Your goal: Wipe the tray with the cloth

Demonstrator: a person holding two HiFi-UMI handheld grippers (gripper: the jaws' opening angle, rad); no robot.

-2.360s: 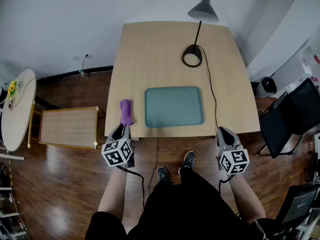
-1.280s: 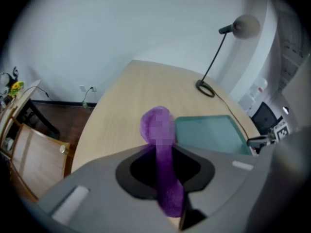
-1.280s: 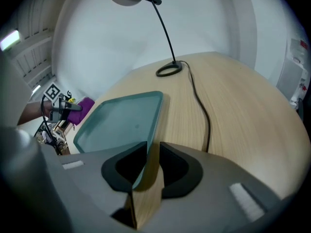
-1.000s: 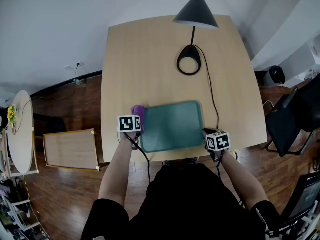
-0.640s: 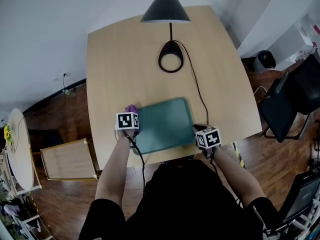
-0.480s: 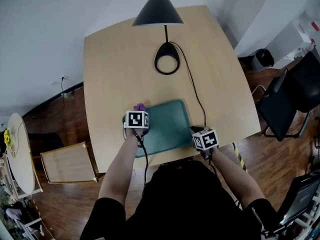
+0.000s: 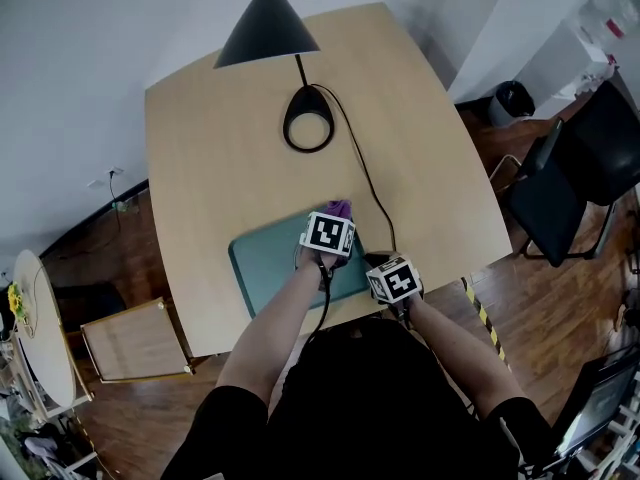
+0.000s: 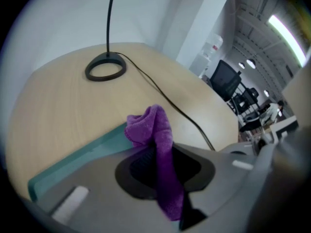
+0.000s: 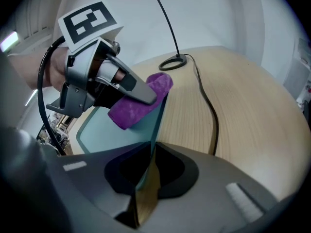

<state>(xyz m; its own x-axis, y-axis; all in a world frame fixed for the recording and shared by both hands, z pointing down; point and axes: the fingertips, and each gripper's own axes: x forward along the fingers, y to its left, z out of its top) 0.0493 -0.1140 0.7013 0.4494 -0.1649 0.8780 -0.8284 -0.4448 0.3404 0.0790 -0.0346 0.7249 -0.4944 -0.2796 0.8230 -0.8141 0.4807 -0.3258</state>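
Note:
A teal tray [image 7: 262,265] lies near the wooden table's front edge. My left gripper [image 7: 336,219] is shut on a purple cloth [image 7: 341,209] over the tray's far right corner. In the left gripper view the cloth [image 8: 154,130] bunches out of the closed jaws above the tray rim [image 8: 73,160]. My right gripper [image 7: 376,261] is shut on the tray's right rim near the front. The right gripper view shows the rim [image 9: 156,125] running into that gripper [image 9: 146,178], with the cloth [image 9: 136,108] and the left gripper [image 9: 143,95] just beyond.
A black desk lamp stands behind the tray, its ring base [image 7: 308,131] on the table and its shade [image 7: 265,20] overhead. Its cord [image 7: 368,183] runs down past the tray's right side. A black chair [image 7: 575,158] stands to the right, a small wooden table [image 7: 135,343] at the left.
My left gripper has carried the cloth from the tray's left edge across to its far right corner. The right gripper has stayed at the tray's right front rim.

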